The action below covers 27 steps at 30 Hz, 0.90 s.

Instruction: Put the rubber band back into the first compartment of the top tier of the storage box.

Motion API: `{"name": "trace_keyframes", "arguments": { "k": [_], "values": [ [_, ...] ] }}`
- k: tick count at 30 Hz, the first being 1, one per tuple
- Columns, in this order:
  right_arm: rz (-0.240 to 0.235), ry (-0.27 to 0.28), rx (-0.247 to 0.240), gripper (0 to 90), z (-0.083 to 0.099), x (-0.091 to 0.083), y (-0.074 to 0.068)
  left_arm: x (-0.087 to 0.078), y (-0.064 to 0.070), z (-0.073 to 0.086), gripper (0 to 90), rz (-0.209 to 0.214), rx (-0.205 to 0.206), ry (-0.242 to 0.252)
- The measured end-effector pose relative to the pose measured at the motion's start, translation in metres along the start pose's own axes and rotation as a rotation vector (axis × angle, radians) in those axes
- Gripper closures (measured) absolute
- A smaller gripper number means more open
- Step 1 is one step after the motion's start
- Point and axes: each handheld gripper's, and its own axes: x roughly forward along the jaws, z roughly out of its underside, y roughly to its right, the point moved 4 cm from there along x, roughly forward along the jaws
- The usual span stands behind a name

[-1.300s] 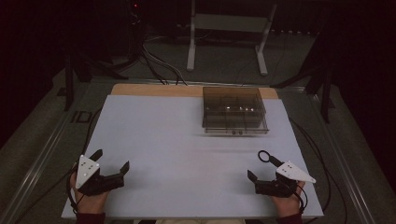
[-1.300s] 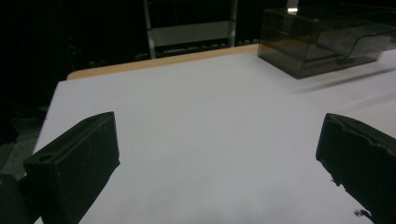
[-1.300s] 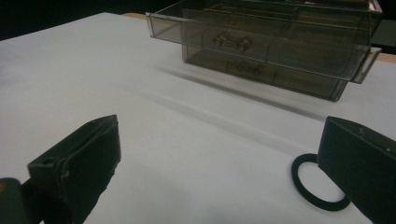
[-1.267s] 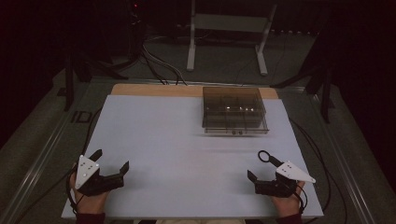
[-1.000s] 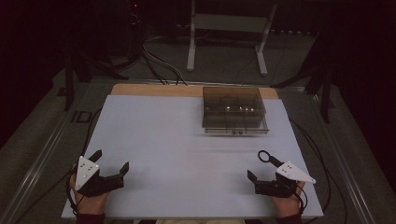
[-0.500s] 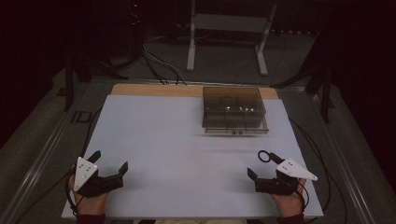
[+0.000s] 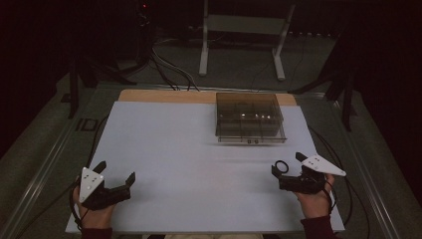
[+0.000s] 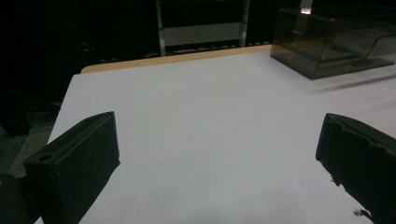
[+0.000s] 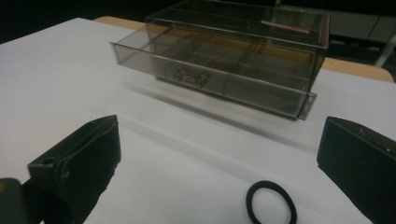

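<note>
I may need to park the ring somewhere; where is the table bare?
The white table is bare from its left edge to the clear box, and across the middle between the left tool and right tool. It is crowded only between the right tool's jaws, where the black ring lies.

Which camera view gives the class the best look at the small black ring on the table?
The right gripper view: the black ring lies close and sharp on the white table, between the open right gripper jaws. The high view shows it tiny, just ahead of that gripper.
</note>
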Motion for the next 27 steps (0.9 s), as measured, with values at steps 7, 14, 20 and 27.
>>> {"name": "trace_keyframes", "arguments": {
  "k": [7, 14, 20, 27],
  "values": [
    [0.017, -0.052, 0.028, 0.0, -0.003, 0.007, 0.011, 0.001, -0.001, 0.001, 0.4, -0.008, -0.002, -0.003],
    [0.041, -0.111, 0.038, 0.0, -0.004, 0.015, 0.022, 0.001, -0.001, 0.002, 0.4, -0.011, -0.004, -0.002],
    [0.058, -0.167, 0.048, 0.0, 0.0, 0.022, 0.032, 0.001, -0.001, 0.002, 0.5, -0.014, -0.003, -0.003],
    [0.071, -0.225, 0.049, 0.0, 0.006, 0.03, 0.042, 0.002, -0.001, 0.002, 0.5, -0.016, -0.001, -0.006]
  ]
}}
